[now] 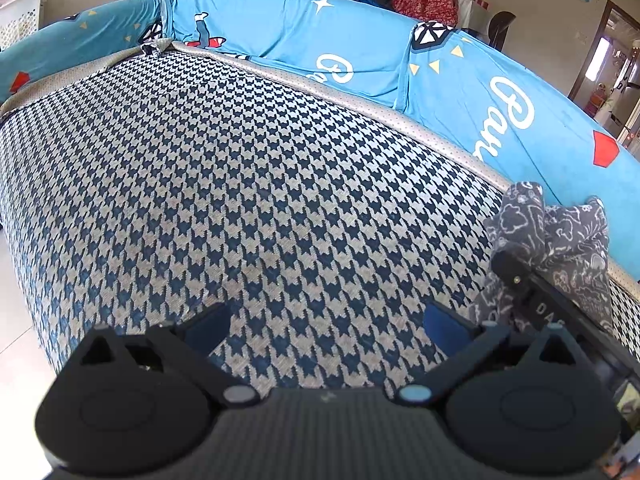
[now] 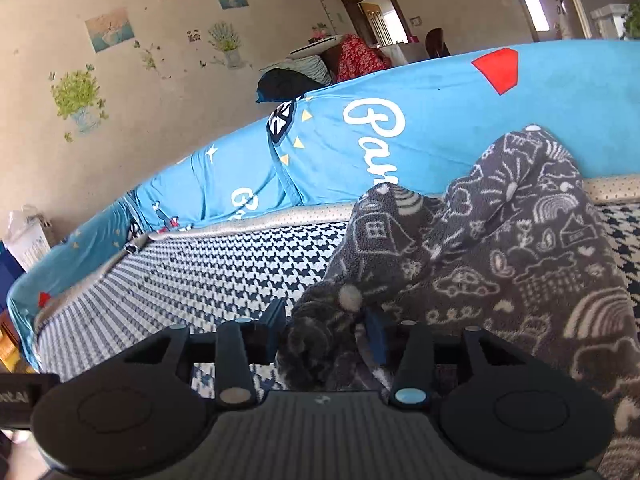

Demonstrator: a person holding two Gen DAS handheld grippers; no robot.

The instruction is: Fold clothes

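While I hold a gripper in each hand over a sofa seat (image 1: 248, 184) covered in blue-and-white houndstooth cloth, my left gripper (image 1: 326, 326) hangs above bare fabric with its jaws spread wide and nothing between them.

My right gripper (image 2: 326, 334) sits low at the near edge of a grey fleece garment (image 2: 520, 248) printed with white doodles of houses, clouds and rainbows. A bunched fold of that garment fills the space between its two blue pads (image 2: 376, 334), and the jaws stand at a middling width. The left pad lies against the bunch; I cannot tell whether both pads are pressing the cloth.

The garment is heaped on the seat, rising in two rumpled humps toward the sofa back. In the left wrist view the same garment appears at the right edge, with the black body of the right gripper beside it.

Behind the seat runs a bright blue sofa cover (image 1: 360, 40) with white script lettering, stars, yellow triangles and red shapes. A pale dotted band (image 1: 360, 100) lies between that cover and the houndstooth cloth. On the wall (image 2: 132, 92) beyond are plant stickers and small pictures.
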